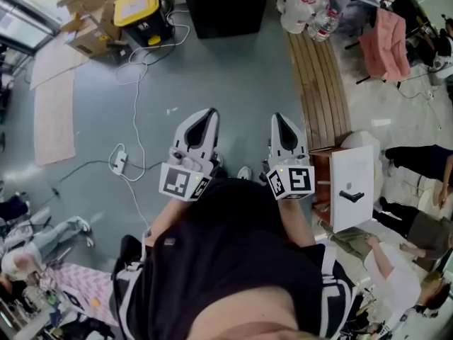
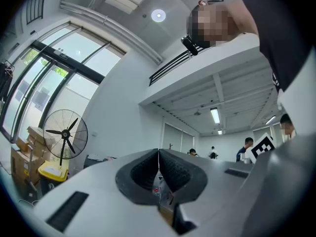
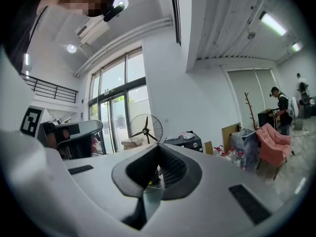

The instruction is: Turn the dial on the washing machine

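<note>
The person's hands are hidden beneath the left hand-held gripper [image 1: 209, 113] and the right hand-held gripper [image 1: 279, 117], and the black shirt [image 1: 233, 261] covers the floor [image 1: 233, 83] below them. The black cabinet [image 1: 225, 6] is cut off by the top edge. The people at the far wall [image 2: 213, 152] are too small to make out.

The left gripper [image 1: 206, 116] and right gripper [image 1: 282, 119] sit side by side above the floor [image 1: 233, 83], a cabinet [image 1: 225, 6] well ahead of both jaws. A slatted bench [image 1: 318, 83] runs to the right of the right jaws. A power strip [image 1: 118, 163] lies left of the left jaws, a lidded bin [image 1: 138, 6] ahead-left.
</note>
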Demonstrator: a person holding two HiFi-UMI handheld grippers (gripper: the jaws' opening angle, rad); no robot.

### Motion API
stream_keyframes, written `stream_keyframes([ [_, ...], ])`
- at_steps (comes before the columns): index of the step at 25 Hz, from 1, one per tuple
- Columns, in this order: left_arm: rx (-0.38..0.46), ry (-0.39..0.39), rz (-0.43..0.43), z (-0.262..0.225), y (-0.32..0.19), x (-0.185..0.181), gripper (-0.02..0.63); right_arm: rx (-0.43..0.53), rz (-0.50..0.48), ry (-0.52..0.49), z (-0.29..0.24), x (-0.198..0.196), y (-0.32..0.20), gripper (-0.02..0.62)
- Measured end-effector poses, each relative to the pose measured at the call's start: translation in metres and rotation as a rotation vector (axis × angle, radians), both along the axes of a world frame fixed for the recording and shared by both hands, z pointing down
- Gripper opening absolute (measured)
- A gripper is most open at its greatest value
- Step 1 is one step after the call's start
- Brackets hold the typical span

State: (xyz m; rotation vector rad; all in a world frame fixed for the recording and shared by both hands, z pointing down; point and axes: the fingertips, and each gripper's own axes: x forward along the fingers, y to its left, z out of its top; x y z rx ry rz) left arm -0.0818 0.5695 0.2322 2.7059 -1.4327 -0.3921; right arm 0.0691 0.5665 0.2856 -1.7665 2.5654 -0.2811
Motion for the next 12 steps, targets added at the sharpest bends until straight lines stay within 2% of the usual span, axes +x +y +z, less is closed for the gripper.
stream_keyframes([
  [3, 0.002, -0.002, -0.005, 0.001, -0.007, -0.007, 0.021, 0.017, 0.007, -0.015, -0.001, -0.003, -0.010, 0.042],
  [5, 0.001, -0.011, -0.008, 0.006, -0.013, -0.016, 0.021, 0.017, 0.007, -0.019, 0.000, -0.011, -0.020, 0.160],
  [6, -0.002, -0.015, -0.006, 0.009, -0.017, -0.023, 0.021, 0.013, 0.008, -0.020, 0.003, -0.016, -0.026, 0.188],
  [12, -0.022, -0.006, 0.032, 0.024, -0.064, -0.066, 0.021, -0.013, 0.030, -0.026, 0.018, -0.057, -0.082, 0.193],
])
